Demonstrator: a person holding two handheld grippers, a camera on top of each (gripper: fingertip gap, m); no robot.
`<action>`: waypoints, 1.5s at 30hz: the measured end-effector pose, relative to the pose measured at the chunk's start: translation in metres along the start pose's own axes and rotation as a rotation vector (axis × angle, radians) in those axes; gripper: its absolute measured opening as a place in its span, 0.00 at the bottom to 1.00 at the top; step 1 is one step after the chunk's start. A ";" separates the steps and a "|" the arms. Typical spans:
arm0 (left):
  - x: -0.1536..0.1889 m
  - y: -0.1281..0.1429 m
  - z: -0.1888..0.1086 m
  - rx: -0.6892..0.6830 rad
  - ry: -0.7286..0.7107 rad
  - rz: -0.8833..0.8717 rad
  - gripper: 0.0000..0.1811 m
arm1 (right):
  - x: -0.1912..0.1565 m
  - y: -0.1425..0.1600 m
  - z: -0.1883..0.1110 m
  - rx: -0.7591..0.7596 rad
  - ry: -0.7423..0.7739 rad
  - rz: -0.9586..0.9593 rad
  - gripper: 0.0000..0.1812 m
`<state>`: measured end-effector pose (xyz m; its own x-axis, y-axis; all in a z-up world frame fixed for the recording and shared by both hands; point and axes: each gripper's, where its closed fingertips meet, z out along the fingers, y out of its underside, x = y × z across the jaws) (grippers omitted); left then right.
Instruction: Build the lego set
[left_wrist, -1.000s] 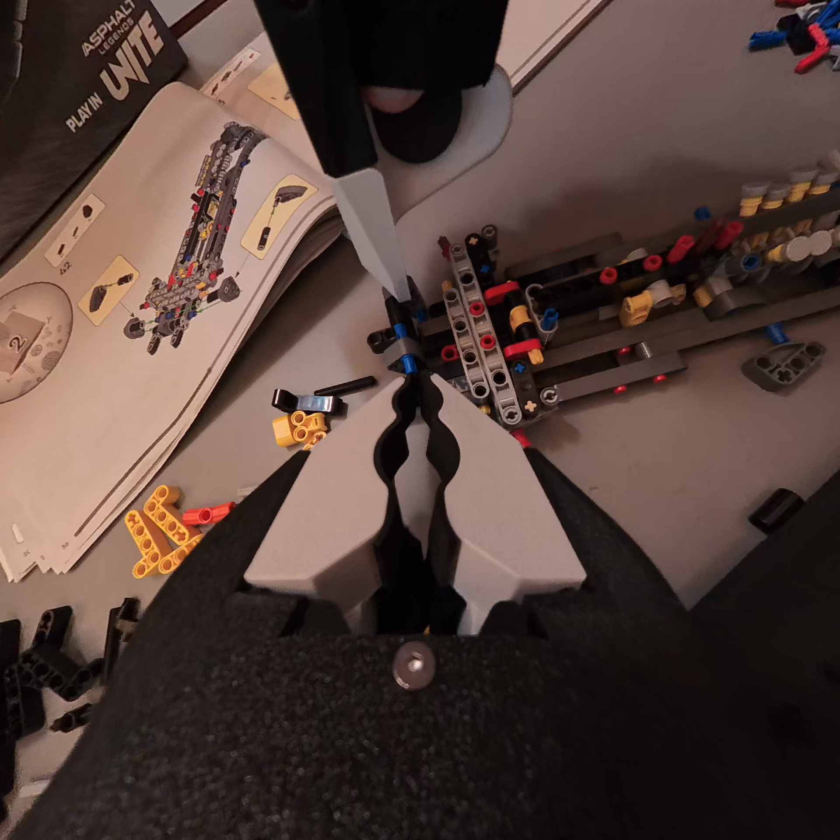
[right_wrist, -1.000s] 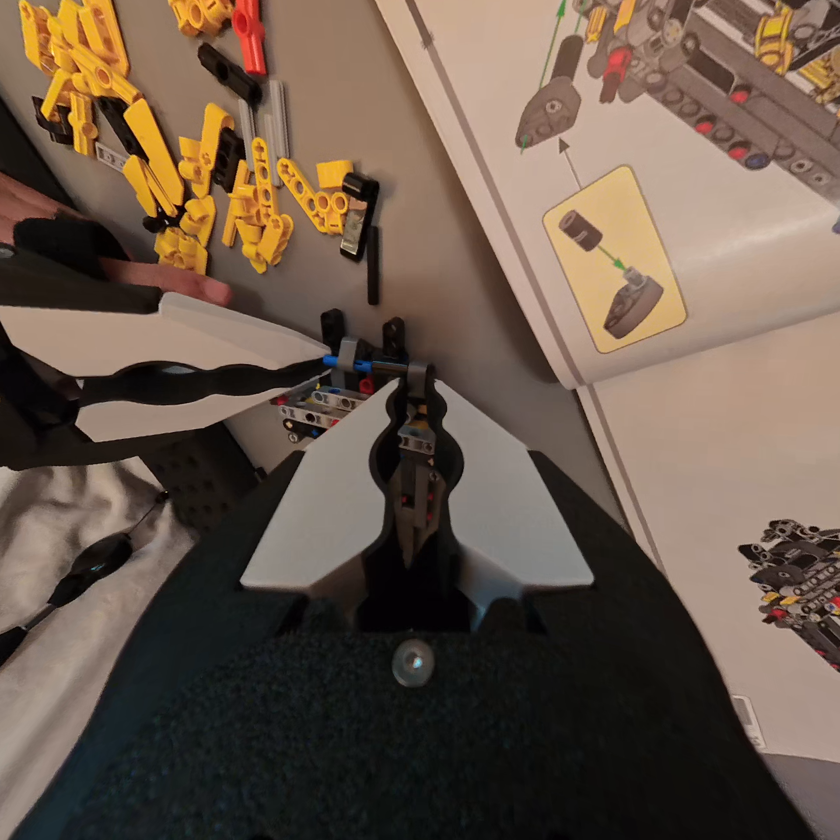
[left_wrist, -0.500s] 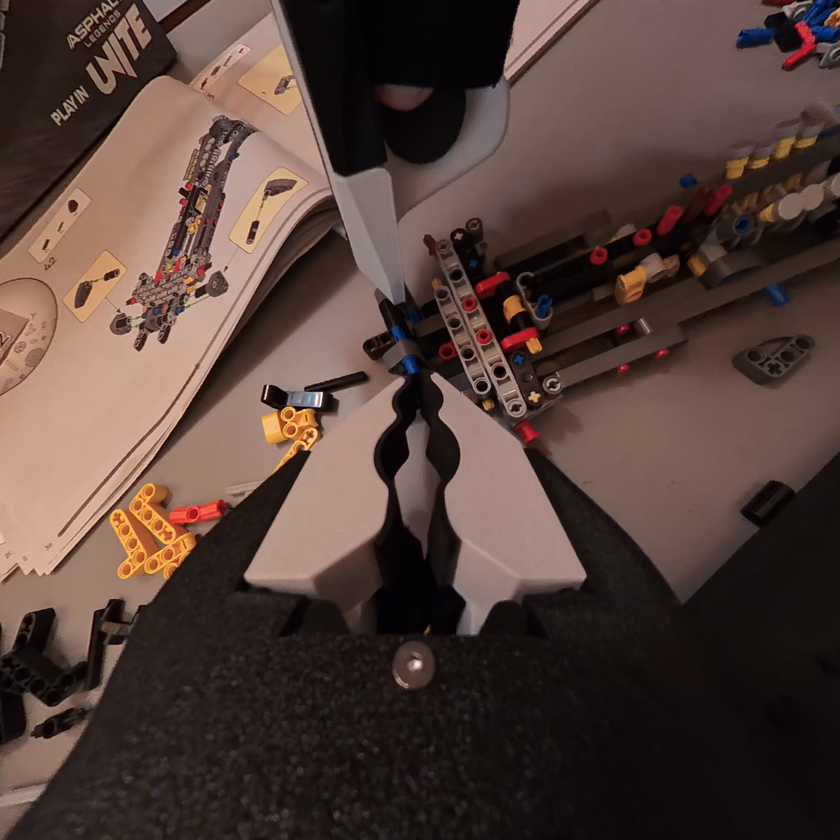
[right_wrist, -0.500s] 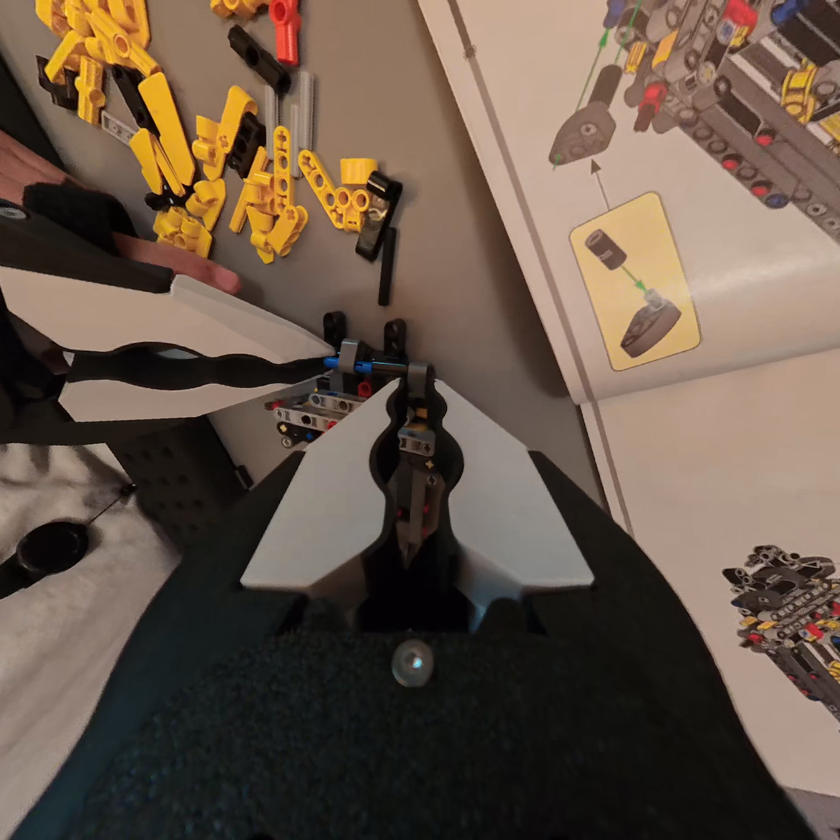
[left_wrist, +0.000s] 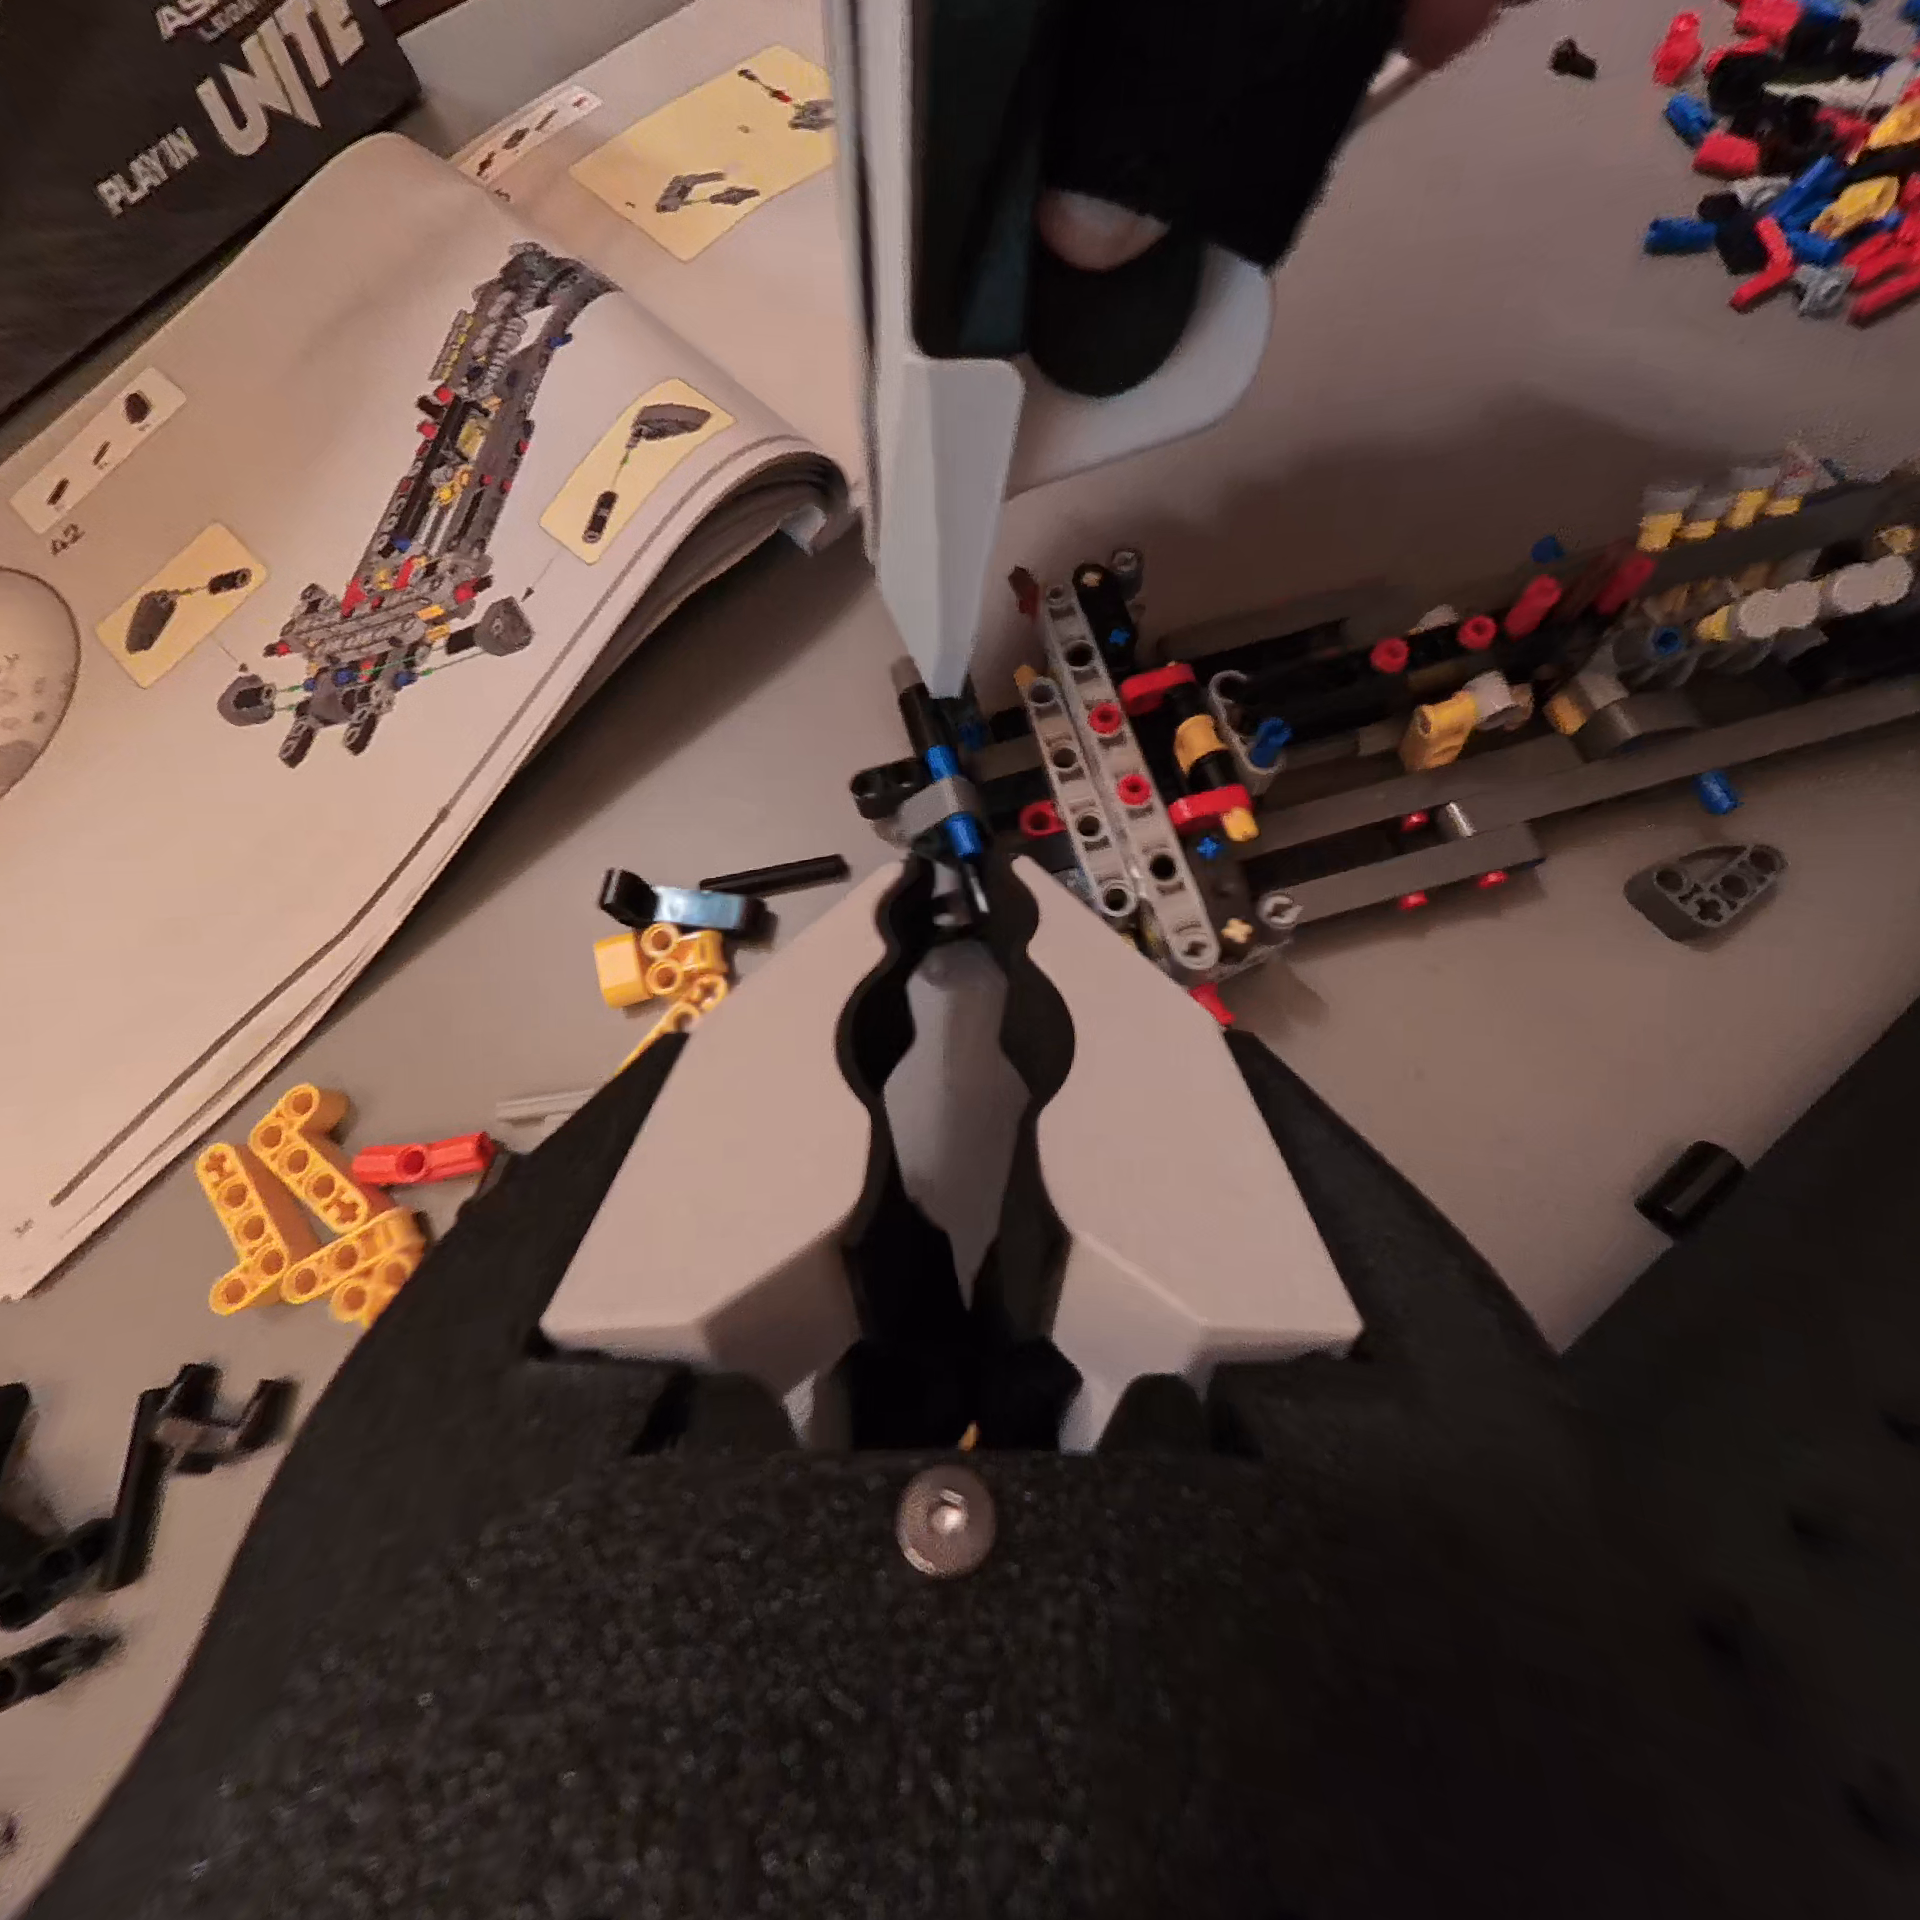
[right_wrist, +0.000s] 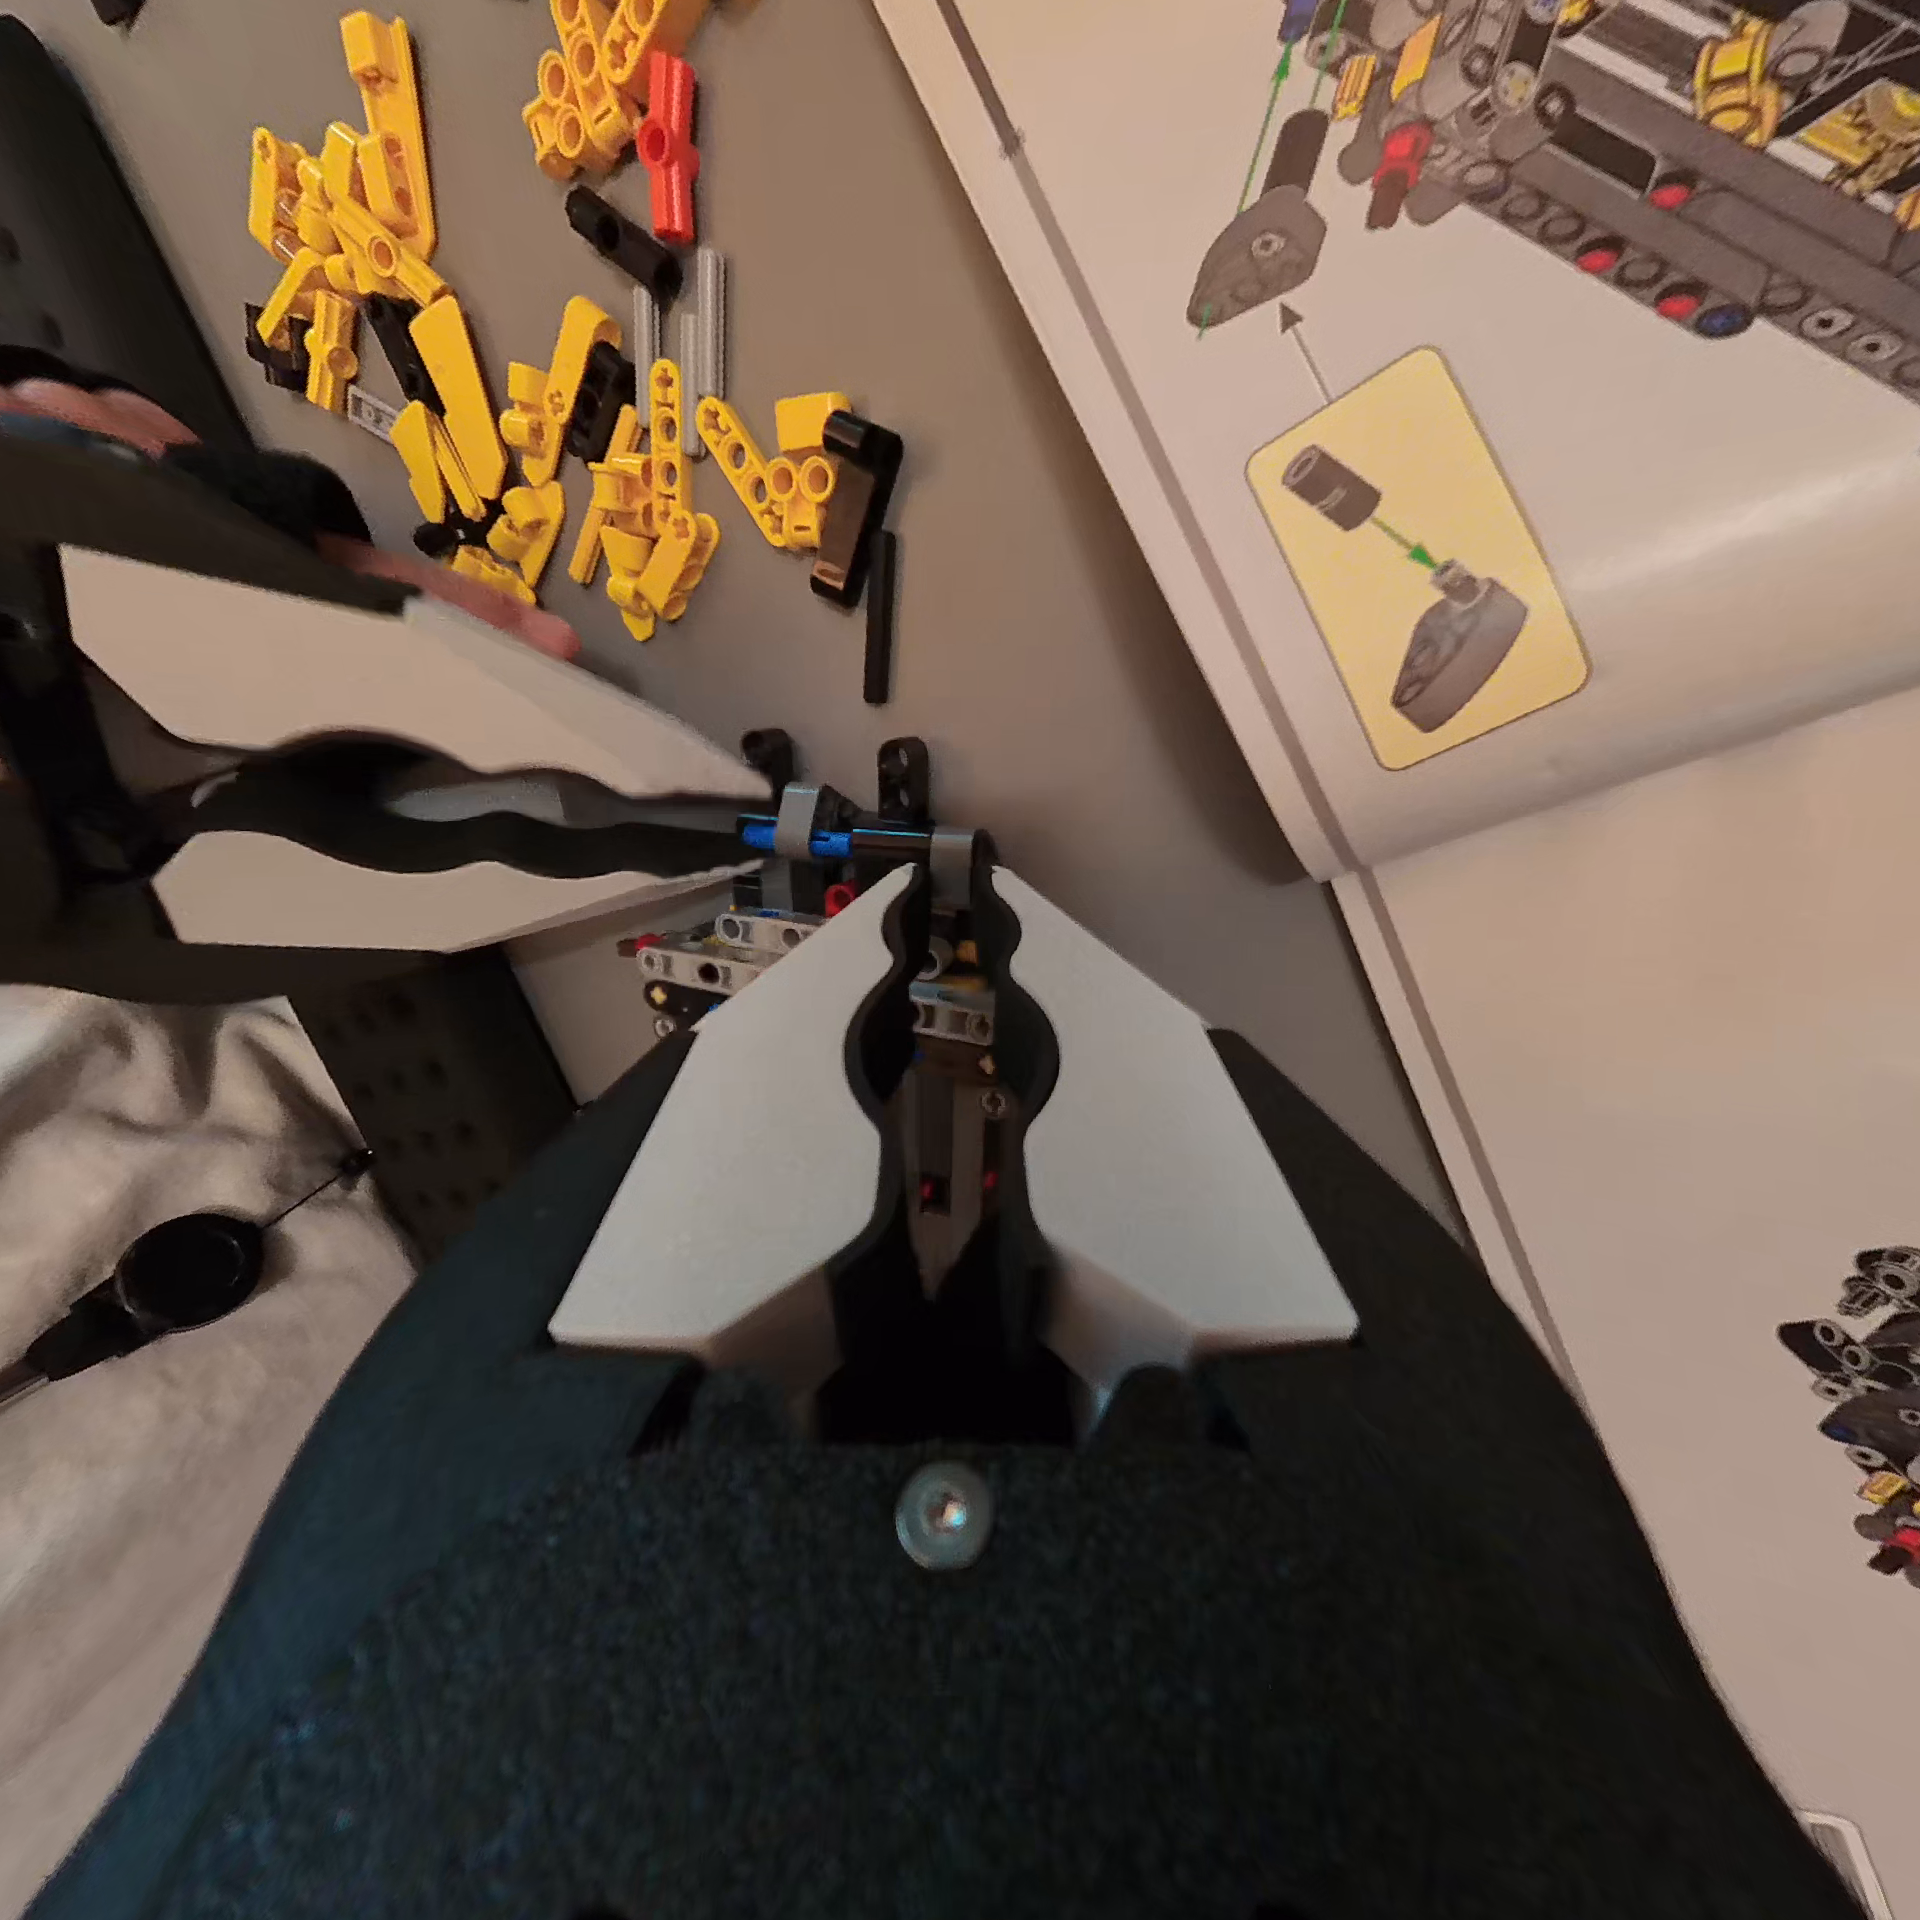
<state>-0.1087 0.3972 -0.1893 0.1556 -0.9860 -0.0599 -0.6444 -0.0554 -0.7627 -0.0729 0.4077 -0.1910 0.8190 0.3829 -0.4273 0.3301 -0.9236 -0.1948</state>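
Jaws of our left hand-held gripper (left_wrist: 948, 891) are pinched together on the near tip of a black axle (left_wrist: 943, 764) with blue bushes, at the front end of the model (left_wrist: 1351, 748). That model, a long grey and black chassis with red pins, lies on the worktop (left_wrist: 1455, 1060) and runs off toward 2 o'clock in the left wrist view. Our right hand-held gripper (right_wrist: 951, 883) is clamped on a grey connector (right_wrist: 954, 857) at the axle's other end; in the left wrist view it comes down from 12 o'clock to that same spot. Yellow beams (left_wrist: 301, 1216) and a red pin (left_wrist: 421, 1158) lie at 9 o'clock. Beyond them, at 10 o'clock, the manual (left_wrist: 343, 582) lies open. At 1 o'clock, well apart, sits a heap of red, blue and black pieces (left_wrist: 1808, 177).
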 end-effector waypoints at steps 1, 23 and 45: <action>-0.002 0.000 -0.002 -0.006 -0.002 -0.015 0.09 | -0.002 0.001 0.001 -0.004 -0.007 -0.003 0.04; 0.006 0.001 0.012 -0.097 0.054 -0.076 0.08 | -0.004 0.005 -0.002 0.020 0.059 -0.035 0.04; 0.008 0.000 0.014 -0.107 0.003 -0.086 0.07 | -0.002 0.013 -0.002 0.042 0.217 -0.108 0.04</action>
<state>-0.0968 0.3920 -0.1985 0.2116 -0.9773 0.0053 -0.7051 -0.1564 -0.6917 -0.0690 0.3948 -0.1914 0.8632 0.4620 -0.2034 0.4050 -0.8744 -0.2673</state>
